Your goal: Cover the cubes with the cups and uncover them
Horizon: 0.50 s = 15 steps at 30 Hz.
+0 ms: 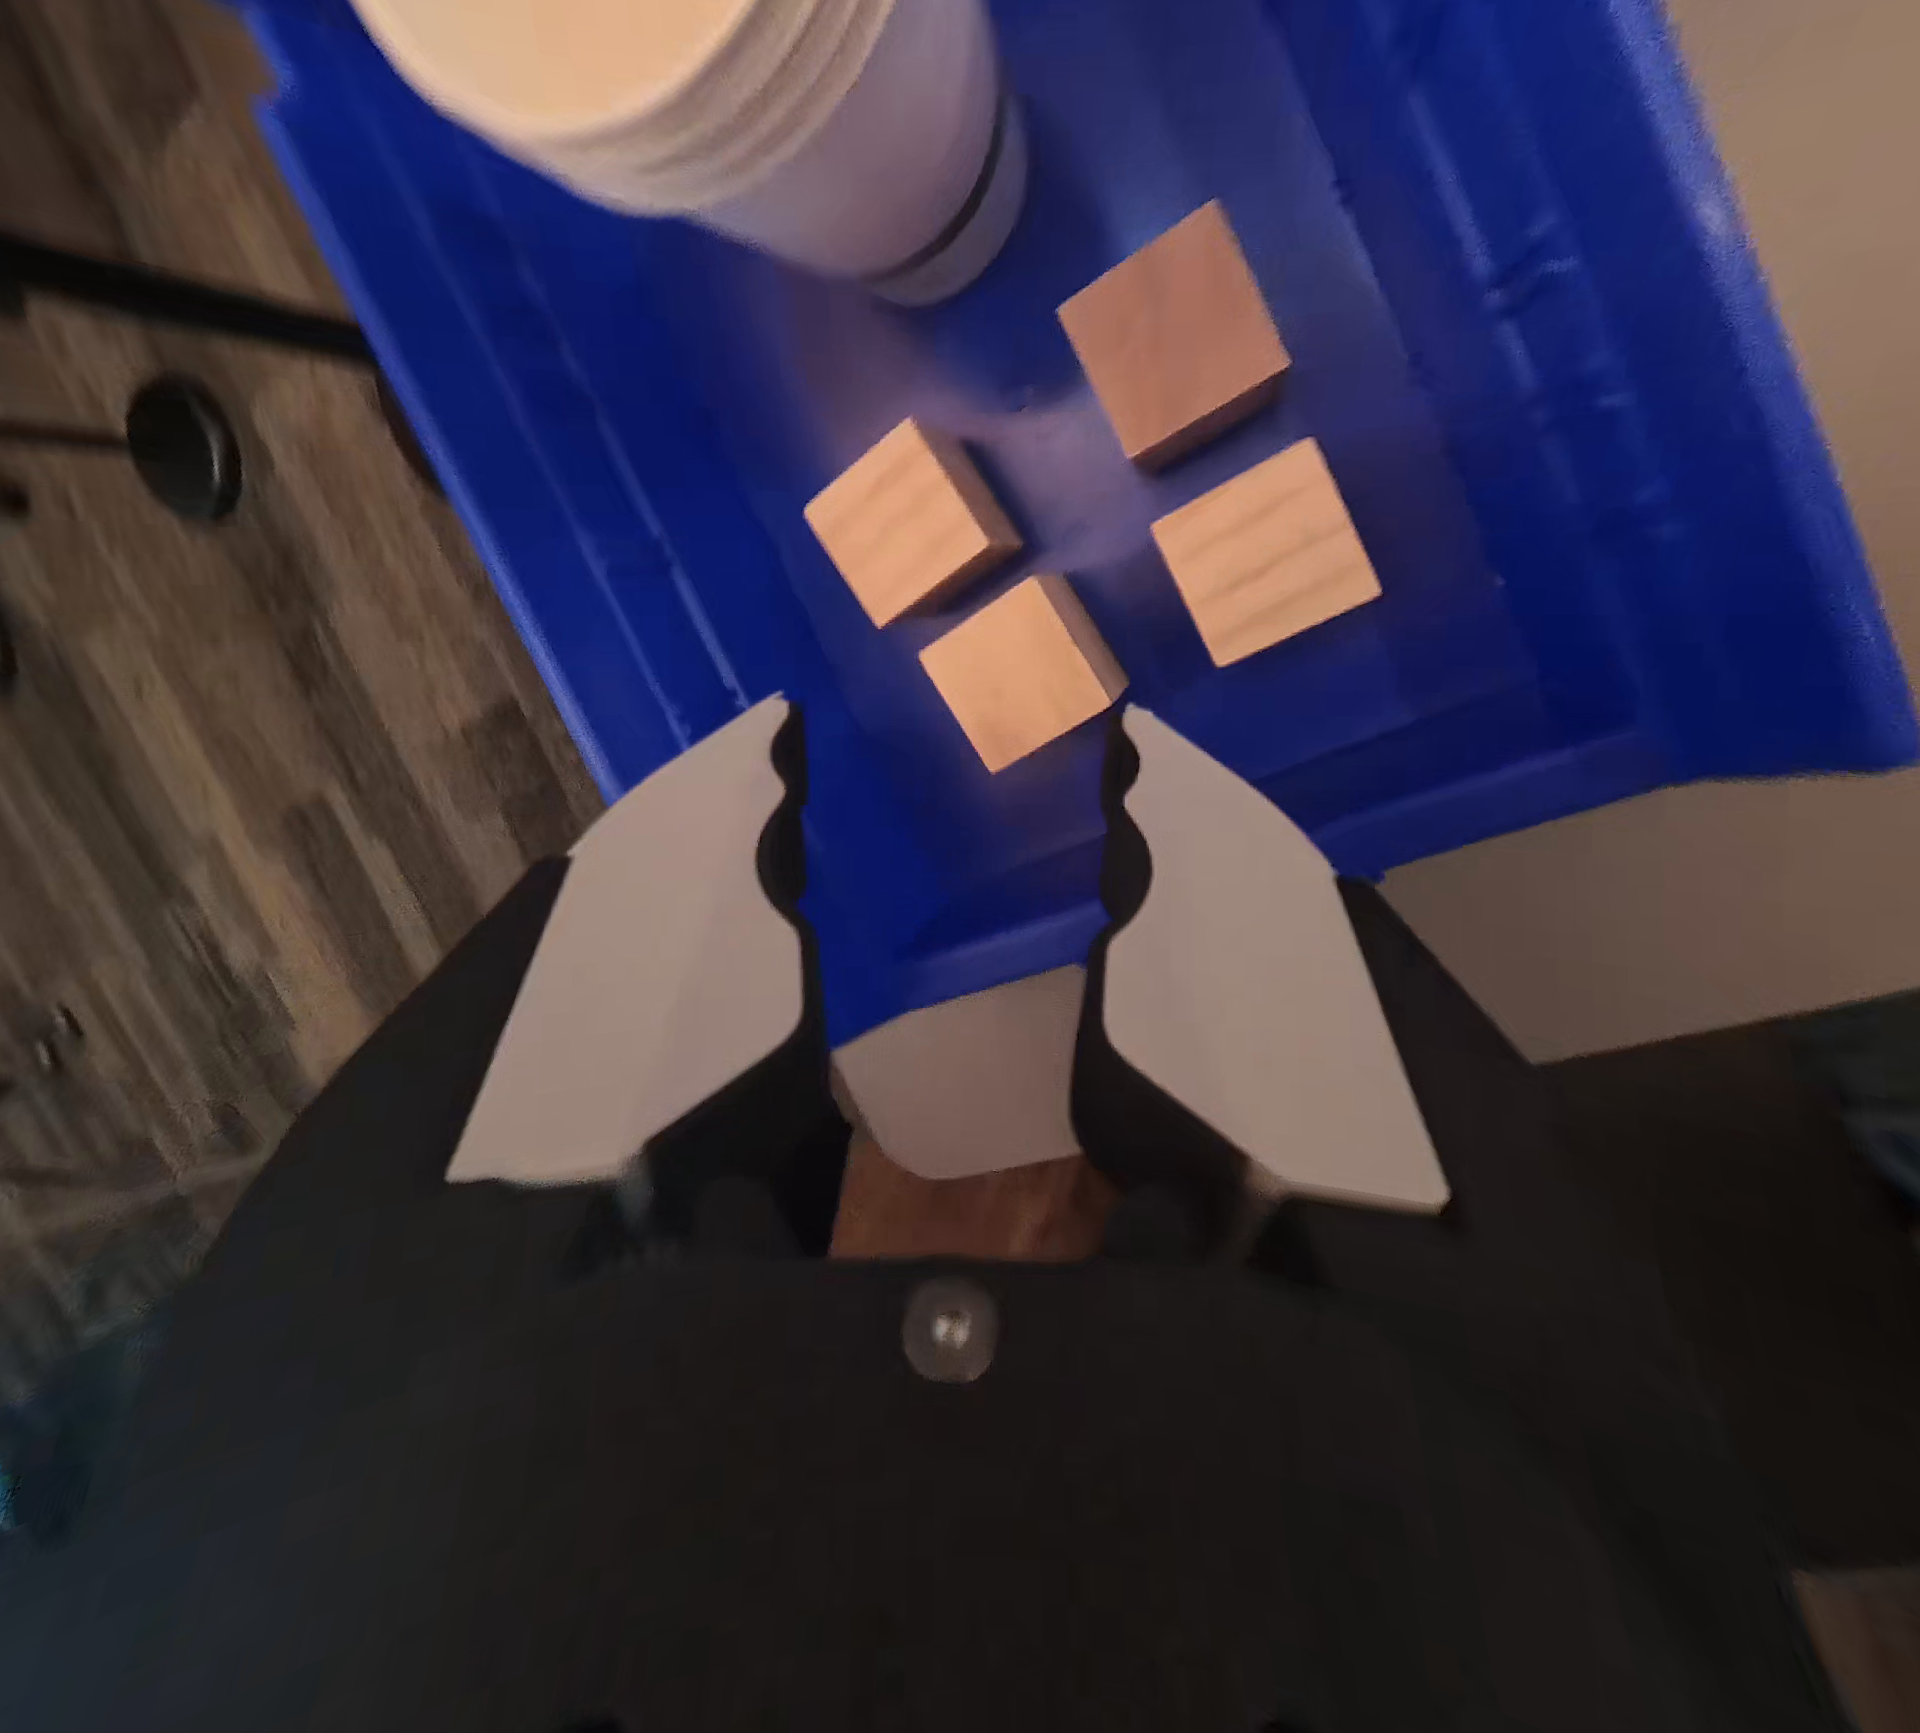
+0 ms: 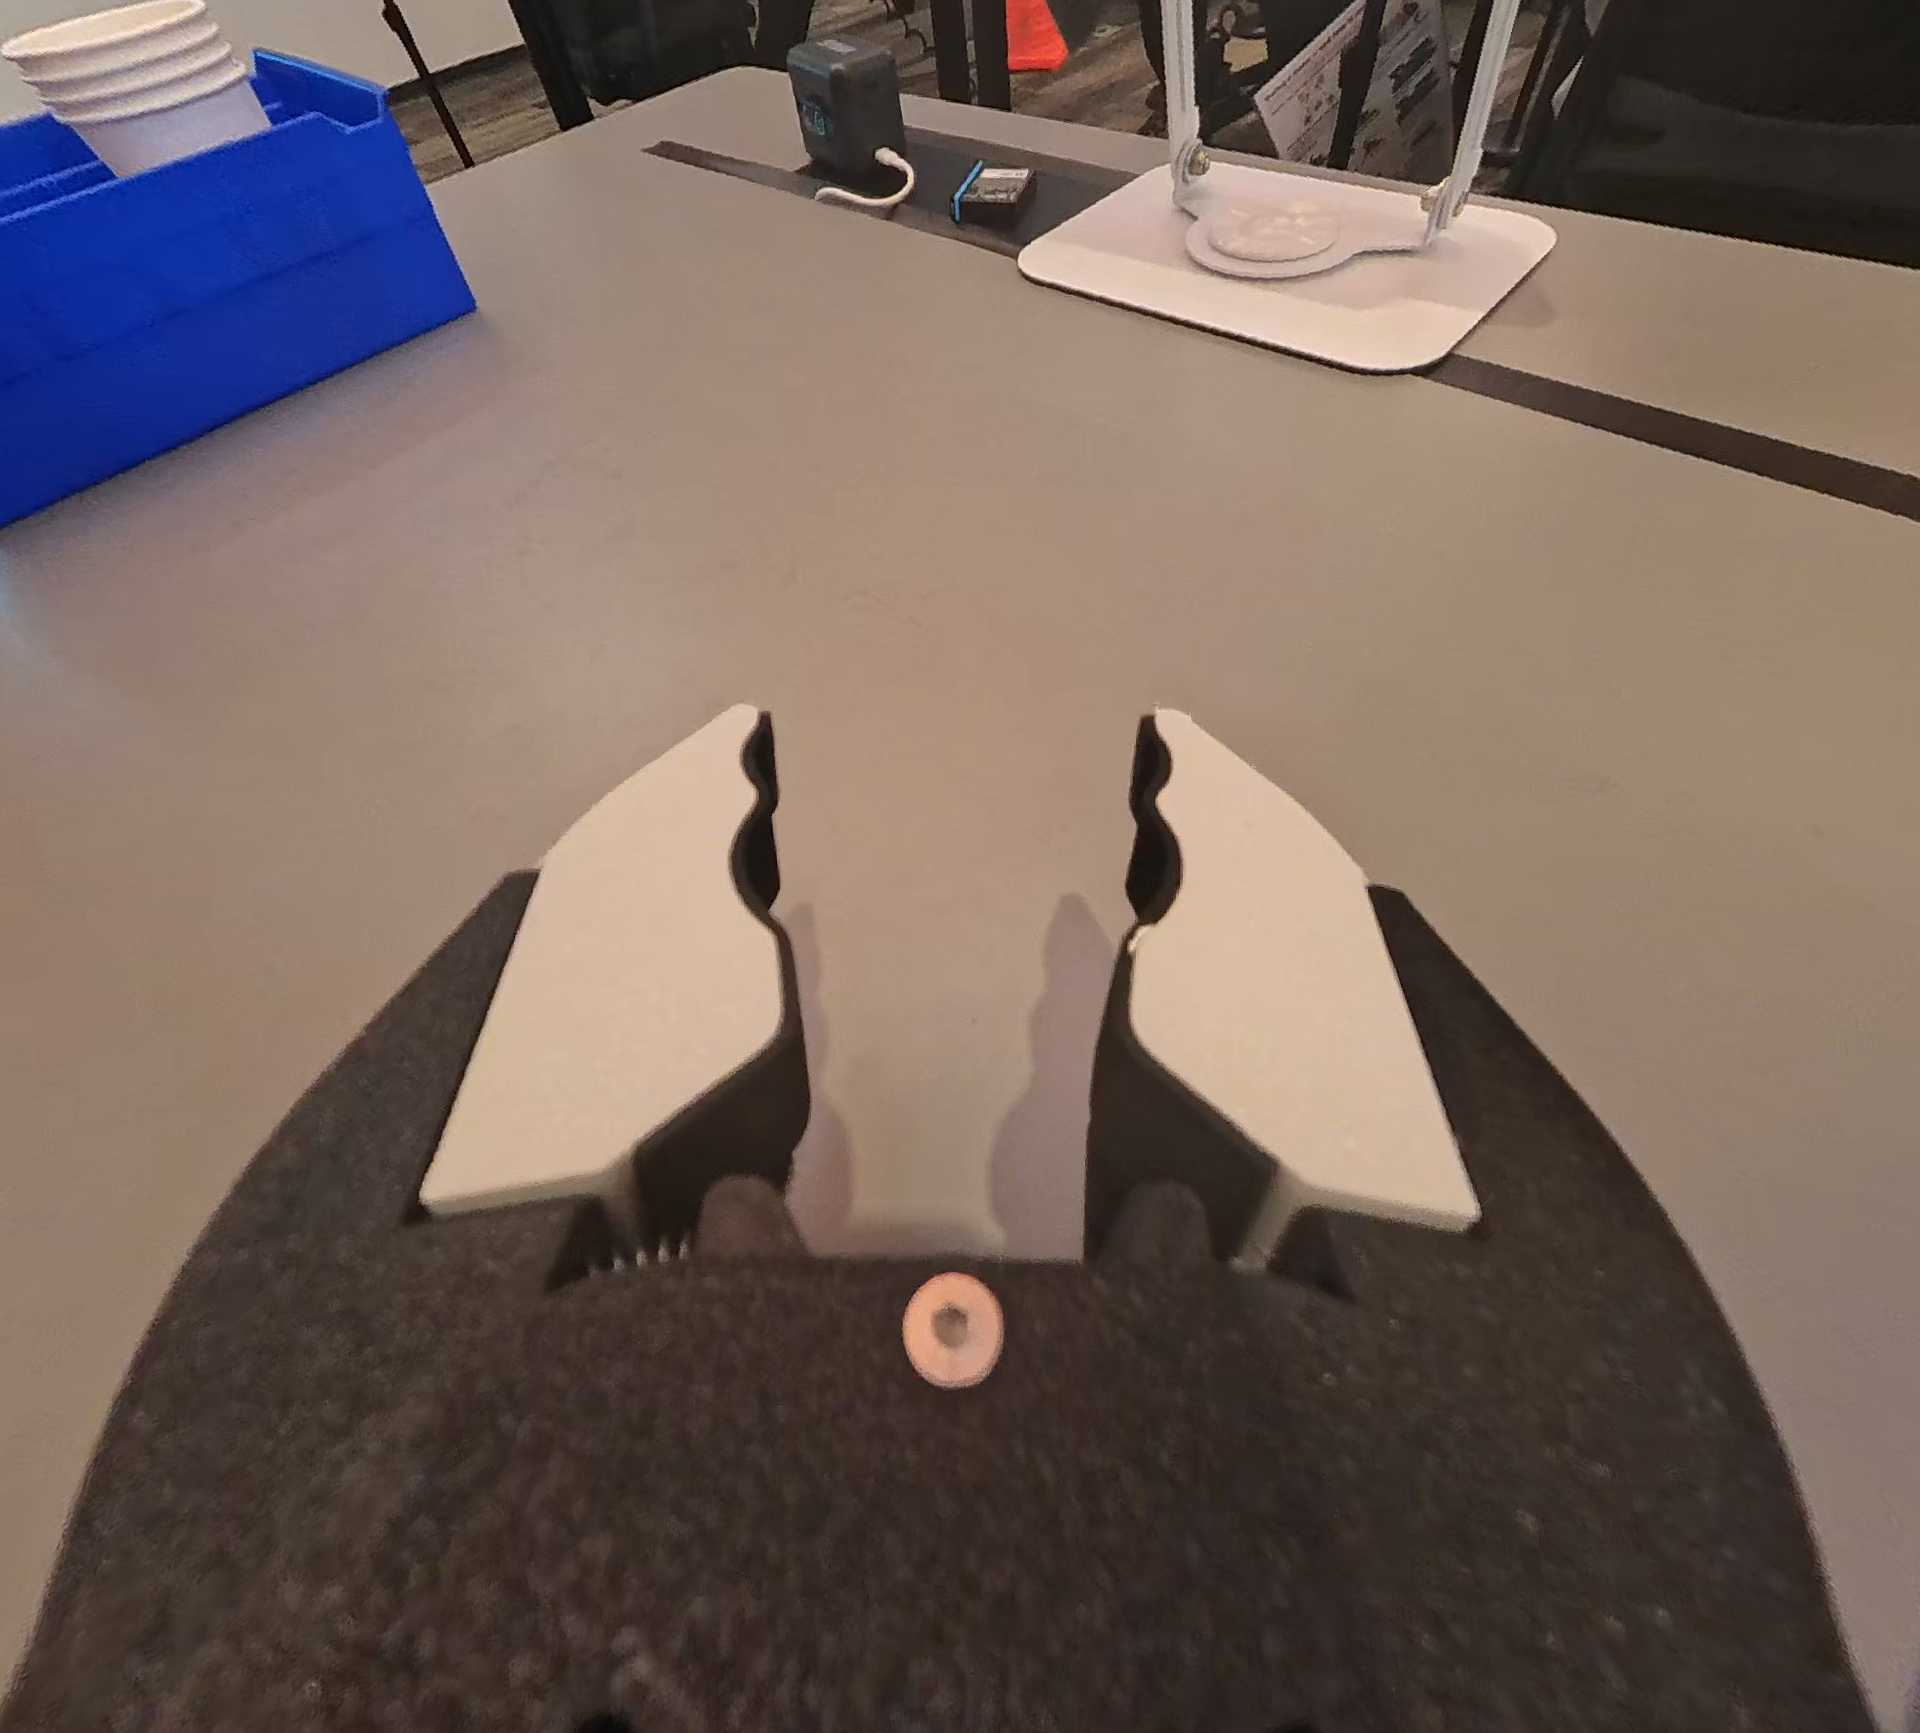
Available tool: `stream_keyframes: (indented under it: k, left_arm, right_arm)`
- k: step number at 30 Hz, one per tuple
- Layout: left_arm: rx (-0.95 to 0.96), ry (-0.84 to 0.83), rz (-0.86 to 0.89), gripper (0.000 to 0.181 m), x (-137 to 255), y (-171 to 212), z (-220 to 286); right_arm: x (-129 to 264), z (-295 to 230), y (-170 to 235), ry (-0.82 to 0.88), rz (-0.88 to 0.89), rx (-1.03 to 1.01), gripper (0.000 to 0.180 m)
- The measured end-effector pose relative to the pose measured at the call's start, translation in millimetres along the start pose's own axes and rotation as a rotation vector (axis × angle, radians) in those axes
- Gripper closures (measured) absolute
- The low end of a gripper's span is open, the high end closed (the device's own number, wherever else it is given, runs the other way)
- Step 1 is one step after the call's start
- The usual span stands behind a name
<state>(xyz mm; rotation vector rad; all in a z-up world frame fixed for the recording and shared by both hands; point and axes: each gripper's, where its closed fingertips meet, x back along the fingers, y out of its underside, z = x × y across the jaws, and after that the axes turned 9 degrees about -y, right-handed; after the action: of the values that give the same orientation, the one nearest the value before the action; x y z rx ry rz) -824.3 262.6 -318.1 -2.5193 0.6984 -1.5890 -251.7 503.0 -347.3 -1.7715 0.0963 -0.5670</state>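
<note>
Left wrist view looks steeply down: at the bottom of the frame the left gripper (image 1: 951,727) has its jaws spread with nothing between them, hanging over the near rim of a blue bin (image 1: 1621,457). Just beyond the fingertips, at the middle of the frame, four wooden cubes (image 1: 1023,670) lie uncovered on the bin floor in a loose cluster, close together but apart from one another. Farther up, at the upper left, a stack of white paper cups (image 1: 748,52) stands inside the same bin, mouths toward the camera, near the farthest cube. Wood-patterned floor (image 1: 208,748) fills the left edge. Right wrist view is sharper: the right gripper (image 2: 954,727) sits low in the frame, jaws spread and empty, above bare grey tabletop (image 2: 935,488). At the left edge, beyond it, stands the blue bin with the cup stack rising over its rim in the upper left corner. Toward the upper right a white stand base (image 2: 1299,281) rests on the tabletop, with a small dark device (image 2: 842,109) and a white cable just left of it.
</note>
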Motion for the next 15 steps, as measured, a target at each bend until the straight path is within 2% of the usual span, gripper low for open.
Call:
stream_keyframes:
  k: [3, 7, 11, 15]
  left_arm:
    - [0.259, 0.008, -0.008, 0.125, -5.9, 7.5, 6.3]
    - [0.568, 0.015, 0.076, 0.123, -10.6, 4.8, 5.1]
    - [0.731, 0.029, 0.12, 0.121, -23.5, 9.5, 3.8]
    - [0.774, 0.03, 0.083, 0.12, -38.2, 17.7, 9.6]
  right_arm:
    - [-1.1, -0.4, 0.8, -0.003, -0.002, -0.004, 0.115]
    - [-3.0, -1.5, 3.1, -0.007, -0.015, -0.004, 0.115]
    - [-3.3, -2.3, 3.2, -0.01, -0.015, -0.004, 0.114]
    - [-3.2, -3.0, 2.8, -0.015, -0.014, -0.007, 0.114]
